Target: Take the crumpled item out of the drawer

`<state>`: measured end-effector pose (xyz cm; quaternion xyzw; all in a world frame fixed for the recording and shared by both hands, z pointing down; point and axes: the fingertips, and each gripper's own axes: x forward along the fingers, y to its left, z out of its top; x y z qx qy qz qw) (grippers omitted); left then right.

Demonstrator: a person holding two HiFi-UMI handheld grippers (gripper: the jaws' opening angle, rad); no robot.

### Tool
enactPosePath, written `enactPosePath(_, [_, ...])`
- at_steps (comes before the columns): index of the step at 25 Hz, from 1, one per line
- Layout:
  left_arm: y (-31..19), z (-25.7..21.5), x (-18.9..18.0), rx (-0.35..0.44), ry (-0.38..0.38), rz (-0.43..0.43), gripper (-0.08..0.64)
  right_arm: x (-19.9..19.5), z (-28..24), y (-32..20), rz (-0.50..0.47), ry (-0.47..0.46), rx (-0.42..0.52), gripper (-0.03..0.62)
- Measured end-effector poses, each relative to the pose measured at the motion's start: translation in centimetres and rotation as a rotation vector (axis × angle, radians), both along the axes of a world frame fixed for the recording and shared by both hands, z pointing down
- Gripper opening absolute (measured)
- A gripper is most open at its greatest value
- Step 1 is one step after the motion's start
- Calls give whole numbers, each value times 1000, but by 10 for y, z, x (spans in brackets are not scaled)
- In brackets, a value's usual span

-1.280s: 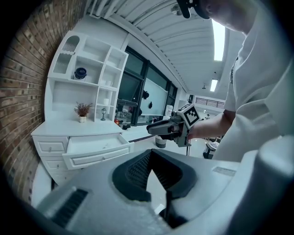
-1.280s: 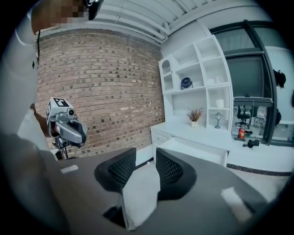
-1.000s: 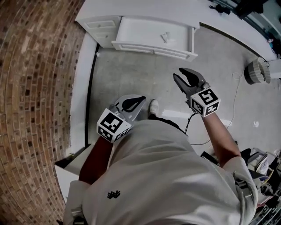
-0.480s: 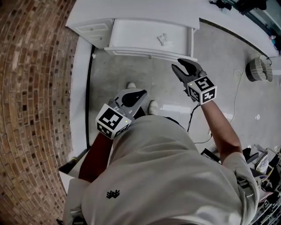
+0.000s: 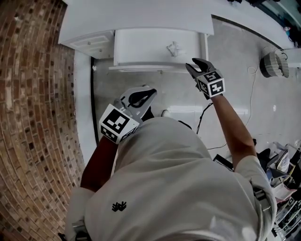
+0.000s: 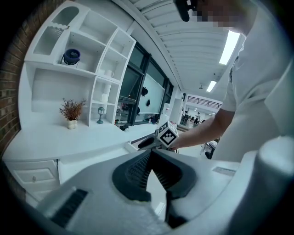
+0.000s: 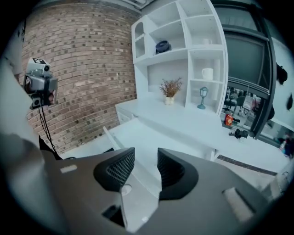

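Note:
The white drawer [image 5: 141, 67] stands pulled out from the cabinet at the top of the head view. A small pale crumpled item [image 5: 174, 48] lies inside it toward the right. My right gripper [image 5: 194, 63] hovers just outside the drawer's front right corner, a short way from the item. Its jaws are opening and nothing is between them [image 7: 146, 156]. The right gripper view looks along the drawer [image 7: 138, 131], and the item does not show there. My left gripper [image 5: 149, 90] is held lower, over the floor before the drawer, its tips together and empty [image 6: 149, 153].
A brick wall [image 5: 28, 94] runs along the left. The cabinet top [image 5: 141, 14] and small shut drawers [image 5: 91, 40] flank the open drawer. A round wire object [image 5: 273, 66] and a cable [image 5: 202, 122] lie on the floor. Shelves hold a plant [image 7: 171, 87], lamp and mug.
The drawer has come closer in the head view. My right gripper has travelled forward to the drawer's front right corner. The left gripper has risen slightly toward the drawer front.

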<state>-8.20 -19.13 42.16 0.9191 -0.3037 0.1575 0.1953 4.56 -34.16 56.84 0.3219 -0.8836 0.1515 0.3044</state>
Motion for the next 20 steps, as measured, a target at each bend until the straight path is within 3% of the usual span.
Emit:
enactPosePath(5, [-40, 6, -29, -26, -18, 39, 6, -7, 38, -41, 66, 54, -75, 175])
enactPosePath(20, [-121, 30, -77, -83, -8, 98, 6, -23, 147, -111, 102, 217, -266, 238])
